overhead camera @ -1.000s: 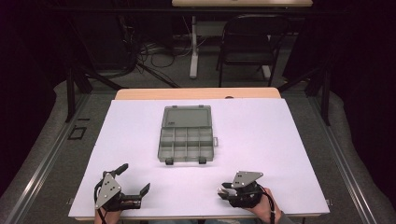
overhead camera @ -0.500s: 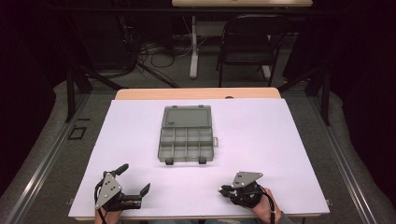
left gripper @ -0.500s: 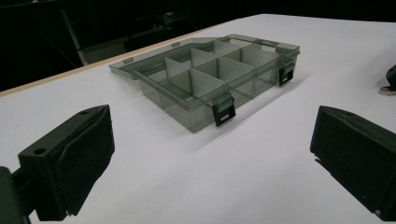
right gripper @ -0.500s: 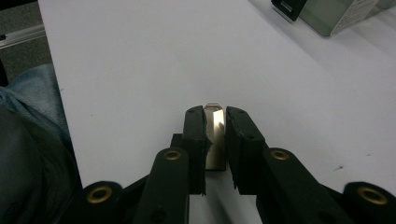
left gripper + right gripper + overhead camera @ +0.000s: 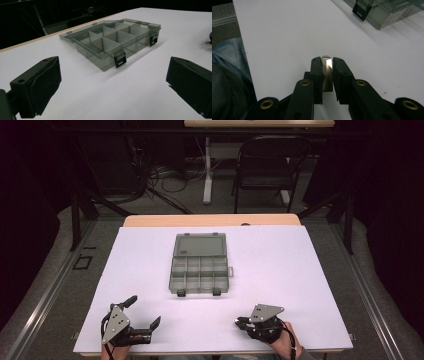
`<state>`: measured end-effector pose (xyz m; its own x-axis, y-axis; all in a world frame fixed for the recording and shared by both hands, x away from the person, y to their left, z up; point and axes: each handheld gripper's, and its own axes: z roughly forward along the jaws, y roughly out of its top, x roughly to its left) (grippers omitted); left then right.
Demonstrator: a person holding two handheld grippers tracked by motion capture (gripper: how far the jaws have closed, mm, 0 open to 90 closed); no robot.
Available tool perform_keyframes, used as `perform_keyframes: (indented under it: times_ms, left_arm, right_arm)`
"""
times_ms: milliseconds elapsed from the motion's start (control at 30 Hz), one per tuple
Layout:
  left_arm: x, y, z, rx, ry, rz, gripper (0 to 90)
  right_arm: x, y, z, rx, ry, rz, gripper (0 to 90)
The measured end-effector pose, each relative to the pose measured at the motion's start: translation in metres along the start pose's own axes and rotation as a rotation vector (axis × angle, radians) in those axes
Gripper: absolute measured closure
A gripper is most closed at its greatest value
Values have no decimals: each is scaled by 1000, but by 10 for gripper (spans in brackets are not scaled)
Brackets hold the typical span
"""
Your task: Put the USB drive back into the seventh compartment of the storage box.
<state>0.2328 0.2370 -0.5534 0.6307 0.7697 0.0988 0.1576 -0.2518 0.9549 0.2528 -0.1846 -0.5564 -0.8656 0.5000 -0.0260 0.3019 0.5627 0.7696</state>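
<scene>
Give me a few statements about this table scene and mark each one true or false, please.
1. The plastic box lies open with its lid folded back. True.
2. The compartments of the box hold screws. False: they look empty.
3. The right hand-held gripper is shut on a small metal piece. True.
4. The left hand-held gripper is clamped on the box. False: its jaws stand wide apart, short of the box.
5. The box has two black latches on its near side. True.
</scene>
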Motion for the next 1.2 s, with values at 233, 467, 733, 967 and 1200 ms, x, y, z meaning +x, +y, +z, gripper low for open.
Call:
perform_keyframes:
  times_ms: [233, 467, 733, 967, 1200]
  left_arm:
    - [0, 0, 0, -4, 3, -2, 1]
    - [1, 0, 0, -4, 5, -5, 0]
    - [1, 0, 0, -3, 6, -6, 1]
    - [1, 0, 0, -2, 6, -5, 1]
    - [1, 0, 0, -2, 10, -4, 1]
  right_arm:
    - [0, 3, -5, -16, -3, 0, 794]
    - [-2, 8, -10, -36, -5, 4, 794]
    - [-2, 12, -13, -42, -3, 3, 794]
    - [-5, 17, -17, -58, -17, 9, 794]
    - [-8, 27, -21, -81, -28, 2, 794]
